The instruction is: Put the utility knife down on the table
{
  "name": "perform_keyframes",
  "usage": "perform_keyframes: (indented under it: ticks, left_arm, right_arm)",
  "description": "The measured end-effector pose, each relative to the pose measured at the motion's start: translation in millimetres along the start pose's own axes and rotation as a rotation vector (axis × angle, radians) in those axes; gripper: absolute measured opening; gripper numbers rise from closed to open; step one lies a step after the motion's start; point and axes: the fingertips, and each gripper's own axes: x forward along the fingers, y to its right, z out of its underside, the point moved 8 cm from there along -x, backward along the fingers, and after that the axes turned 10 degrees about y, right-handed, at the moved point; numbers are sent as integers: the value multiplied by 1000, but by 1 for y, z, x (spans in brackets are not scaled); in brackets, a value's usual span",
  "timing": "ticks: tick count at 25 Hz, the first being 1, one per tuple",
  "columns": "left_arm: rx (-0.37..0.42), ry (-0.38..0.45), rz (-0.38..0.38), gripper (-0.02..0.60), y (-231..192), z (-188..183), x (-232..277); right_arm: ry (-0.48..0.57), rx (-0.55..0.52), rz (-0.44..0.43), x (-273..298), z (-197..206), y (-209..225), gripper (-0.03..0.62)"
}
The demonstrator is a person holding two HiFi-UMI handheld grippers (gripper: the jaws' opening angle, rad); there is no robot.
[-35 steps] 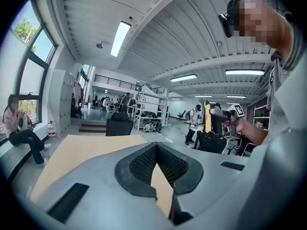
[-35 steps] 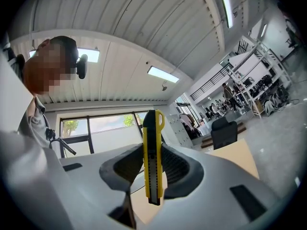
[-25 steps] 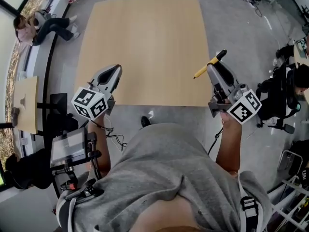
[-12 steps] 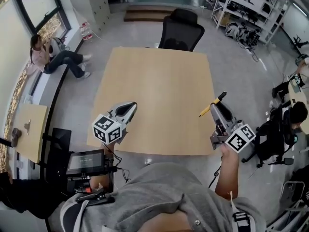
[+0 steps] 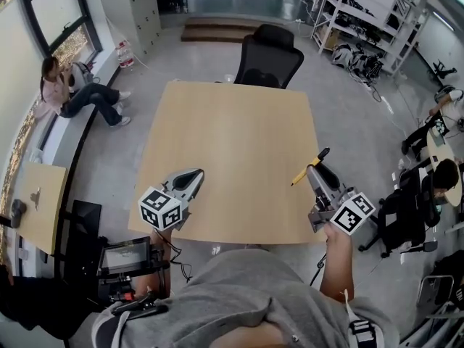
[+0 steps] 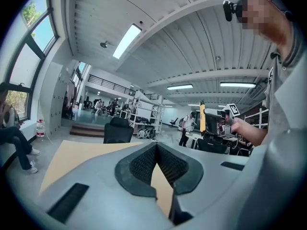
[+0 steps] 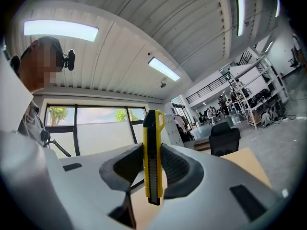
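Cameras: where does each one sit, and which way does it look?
Head view: on the person's head, looking steeply down at the table; shows the grey shirt, left gripper and right gripper.
Left gripper view: on the left gripper, looking along its shut jaws across the table; shows the person's right hand.
Right gripper view: on the right gripper, looking along jaws clamping the utility knife, toward windows; shows a shoulder.
Shared: all three show the utility knife and black chair.

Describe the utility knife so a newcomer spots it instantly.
Find the light wooden table, then its near right edge, where the right gripper hovers. The utility knife is the slim yellow-and-black bar clamped in its jaws; the left gripper holds nothing.
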Motion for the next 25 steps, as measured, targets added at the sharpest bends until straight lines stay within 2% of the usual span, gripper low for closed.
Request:
perform_keyframes:
  ticks: [14,25]
  left_arm:
    - [0,9,-114,6,-20,-6,6]
    - [-32,-15,-139,6,-34,12,41]
  right_arm:
    - [-43,52,-88,61,11,51,118]
    - [-94,66,-120,107,21,105,118]
